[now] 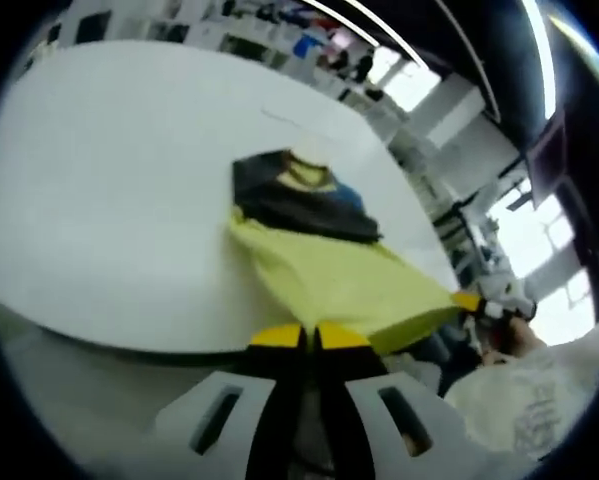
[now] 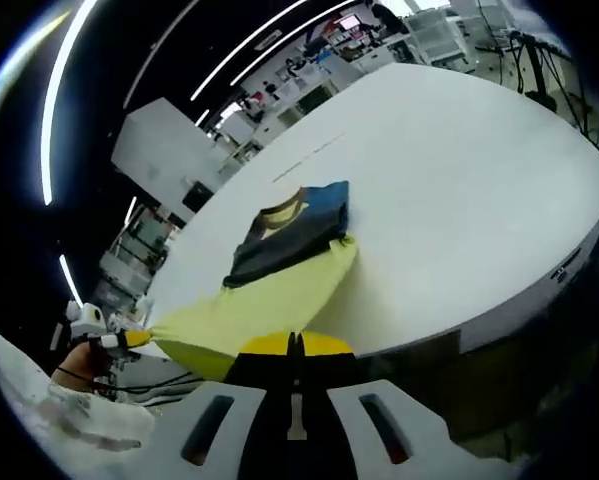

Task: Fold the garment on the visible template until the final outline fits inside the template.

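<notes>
A garment lies on the white round table (image 1: 99, 200), its dark navy upper part (image 1: 299, 200) bearing a yellow collar and a blue patch. Its yellow lower part (image 1: 339, 275) is pulled taut off the table's near edge. My left gripper (image 1: 305, 336) is shut on the yellow hem at one corner. My right gripper (image 1: 484, 305) pinches the other corner. In the right gripper view the same garment (image 2: 279, 240) stretches from the table (image 2: 459, 180) to my right gripper (image 2: 294, 345), shut on the hem. My left gripper (image 2: 114, 338) holds the far corner, hem spanning between.
A faint line mark (image 2: 309, 150) runs on the table beyond the garment. A person's hand and white sleeve (image 1: 539, 390) sit behind the right gripper. Shelves, desks and bright windows (image 1: 449, 120) surround the table; ceiling light strips run overhead.
</notes>
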The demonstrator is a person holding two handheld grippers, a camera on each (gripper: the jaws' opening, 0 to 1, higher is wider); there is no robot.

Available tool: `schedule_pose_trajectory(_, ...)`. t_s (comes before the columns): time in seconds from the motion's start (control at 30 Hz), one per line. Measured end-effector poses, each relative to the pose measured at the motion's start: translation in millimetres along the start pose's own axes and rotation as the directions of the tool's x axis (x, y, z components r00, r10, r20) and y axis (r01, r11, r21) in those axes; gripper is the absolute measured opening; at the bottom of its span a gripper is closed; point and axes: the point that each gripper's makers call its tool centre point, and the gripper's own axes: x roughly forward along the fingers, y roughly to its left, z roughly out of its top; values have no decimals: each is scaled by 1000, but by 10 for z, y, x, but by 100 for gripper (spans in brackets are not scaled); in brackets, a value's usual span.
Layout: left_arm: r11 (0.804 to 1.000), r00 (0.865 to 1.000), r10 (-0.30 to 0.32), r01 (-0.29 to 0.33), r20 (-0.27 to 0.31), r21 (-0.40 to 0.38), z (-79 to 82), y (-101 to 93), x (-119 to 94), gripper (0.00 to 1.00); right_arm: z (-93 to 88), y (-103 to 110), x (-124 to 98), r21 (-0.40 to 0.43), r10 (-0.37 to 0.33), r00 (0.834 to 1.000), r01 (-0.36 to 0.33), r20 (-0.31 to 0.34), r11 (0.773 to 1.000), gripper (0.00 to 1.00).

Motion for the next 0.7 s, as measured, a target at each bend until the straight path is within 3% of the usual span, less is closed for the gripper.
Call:
schedule_pose_trajectory(0.33,998,998,-56,57,-4,20,107,-24,-49,0,10,70,-32,-6,-33,999,33,29,999,1)
schedule_pose_trajectory(0.7,994,996,-91,91,5,57,266,18,-15,0,150,130,7,-24,-26,998,28,57,999,1)
